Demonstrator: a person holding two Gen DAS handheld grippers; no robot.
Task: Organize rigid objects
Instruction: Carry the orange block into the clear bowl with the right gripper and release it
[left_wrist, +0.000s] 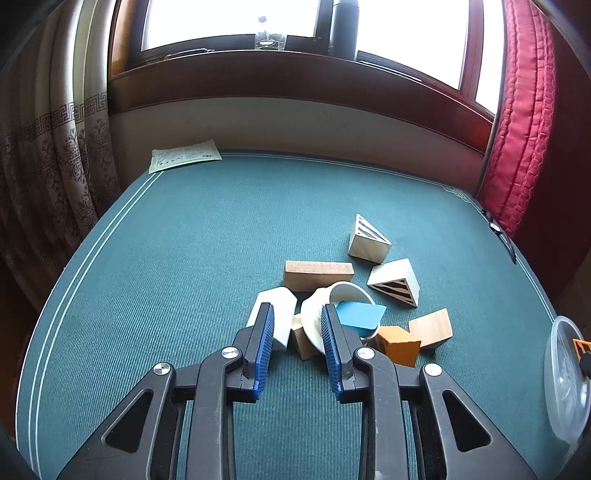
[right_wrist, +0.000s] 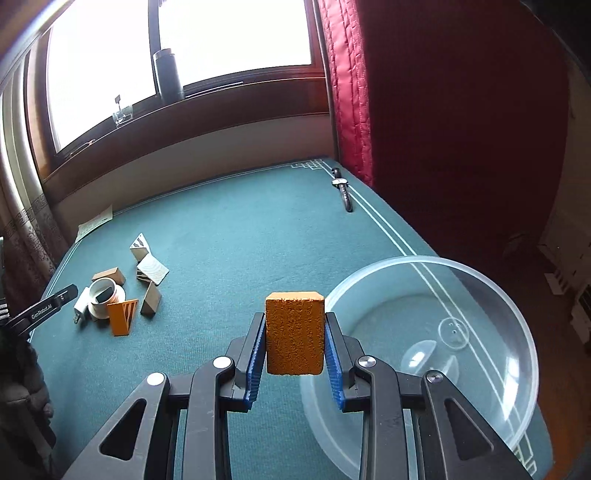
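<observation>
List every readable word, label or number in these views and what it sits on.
"GenRobot.AI": on the left claw's black arm, seen in the right wrist view.
Paper sheet: printed, too small to read.
Watch dial: too small to read.

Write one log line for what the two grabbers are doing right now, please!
right gripper: shut on orange block | beside clear bowl, empty | left gripper: shut, empty | block pile on green table

Left gripper (left_wrist: 297, 325) over scattered wooden blocks

Its blue-padded jaws stand at a tipped white round cup (left_wrist: 325, 314) holding a blue block (left_wrist: 360, 314), on the teal cloth-covered table (left_wrist: 184, 240).
</observation>
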